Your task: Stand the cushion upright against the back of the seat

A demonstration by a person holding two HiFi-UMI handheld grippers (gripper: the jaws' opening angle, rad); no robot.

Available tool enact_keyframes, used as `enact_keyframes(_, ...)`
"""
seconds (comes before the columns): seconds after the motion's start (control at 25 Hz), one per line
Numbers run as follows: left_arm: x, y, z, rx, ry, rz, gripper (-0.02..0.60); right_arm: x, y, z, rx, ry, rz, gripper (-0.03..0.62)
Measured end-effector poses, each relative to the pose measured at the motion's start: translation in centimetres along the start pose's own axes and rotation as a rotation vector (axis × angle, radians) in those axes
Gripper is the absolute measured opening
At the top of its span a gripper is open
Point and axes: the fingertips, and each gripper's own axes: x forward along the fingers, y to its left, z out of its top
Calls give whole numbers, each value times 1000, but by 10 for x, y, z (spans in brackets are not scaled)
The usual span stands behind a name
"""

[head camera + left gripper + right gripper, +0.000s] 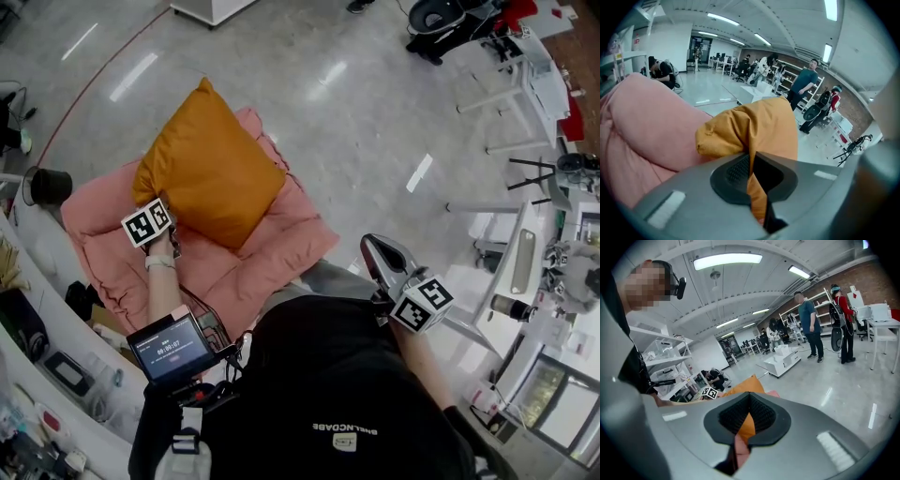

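Observation:
An orange cushion (211, 169) leans tilted on the pink padded seat (272, 253), one corner pointing up toward the far floor. My left gripper (172, 214) is at the cushion's near left corner and is shut on it. In the left gripper view the orange fabric (759, 126) is pinched between the jaws of that gripper (751, 173), with the pink seat (642, 131) to the left. My right gripper (372, 247) hangs to the right of the seat, over the floor, shut and empty. The right gripper view shows the cushion (747, 385) beyond the shut right gripper (749, 420).
A black bin (47, 185) stands left of the seat beside a cluttered white counter (37, 309). White desks and shelving (525, 262) fill the right side. A white platform (783, 359) and two standing people (808, 324) are farther off on the shiny floor.

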Motion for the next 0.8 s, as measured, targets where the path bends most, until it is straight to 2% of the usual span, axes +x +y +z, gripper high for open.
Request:
enact_keyframes(0.16,-30,-14,-13,2,-25,-2,31,-3,3,1,-9,-3,50,7)
enact_keyframes(0.48,-81,-11,-47,-60,-71,35,31,13,11,2,-31,6,166,7)
enact_keyframes(0.64,-110,-17,-64,-59,-104,79,31,24,21,5,-59,36,244,7)
enact_keyframes(0.8,-142,-15,-85,-109,-126,118,31,26,31,6,-73,44,308,7)
